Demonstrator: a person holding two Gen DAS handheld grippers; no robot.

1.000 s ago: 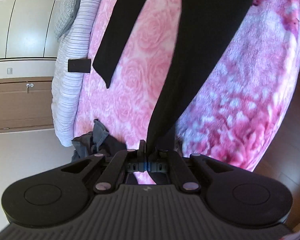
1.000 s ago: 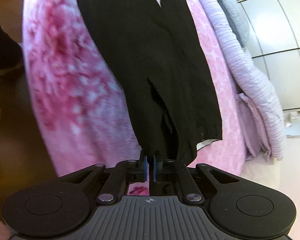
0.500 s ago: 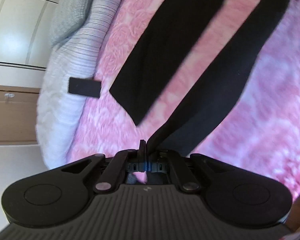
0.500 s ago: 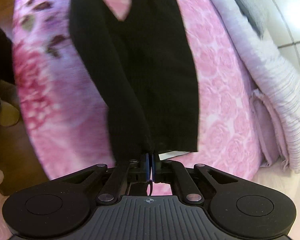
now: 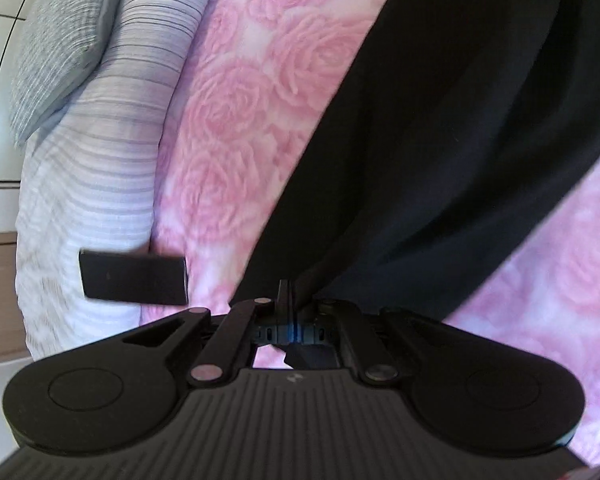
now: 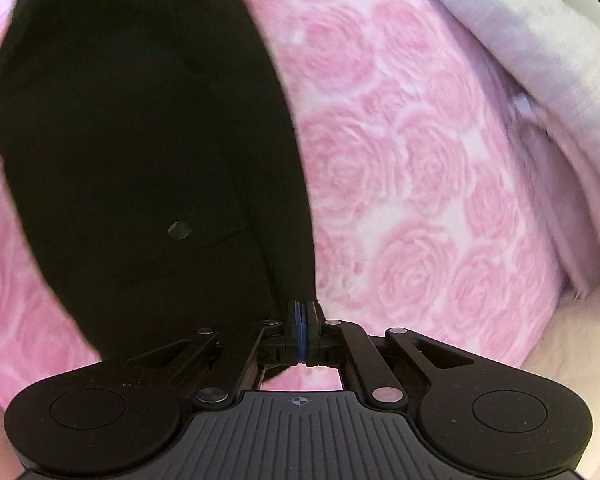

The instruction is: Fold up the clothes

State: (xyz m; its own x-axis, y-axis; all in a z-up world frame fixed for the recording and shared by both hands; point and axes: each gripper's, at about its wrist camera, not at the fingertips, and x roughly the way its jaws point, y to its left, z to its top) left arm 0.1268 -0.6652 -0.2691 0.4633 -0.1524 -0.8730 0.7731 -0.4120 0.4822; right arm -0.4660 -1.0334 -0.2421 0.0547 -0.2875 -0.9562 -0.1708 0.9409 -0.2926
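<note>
**Black garment held over the pink bed, fold only begun**

Black garment (image 5: 440,152) stretches out from both my grippers across a pink rose-patterned blanket (image 5: 240,120) that covers the bed. It looks like a dark, long piece of clothing; a small round button (image 6: 180,230) shows on it in the right wrist view. I cannot tell exactly what kind of garment it is.

As I judge it, the fold is at an early stage. The cloth is spread and drawn out, not yet doubled into a neat stack, and no finished folded clothes appear in either view. Laying the held edge down and making the remaining folds are left to do.

My left gripper (image 5: 289,292) has its jaws closed, with a pinch of the black fabric caught between them. My right gripper (image 6: 301,312) is likewise closed tight, clamped on an edge of the same garment.

Beside the blanket lie a pale striped quilt (image 5: 100,152) and a grey pillow (image 5: 60,40). A small black rectangular object (image 5: 134,278) rests at the quilt's edge.
</note>
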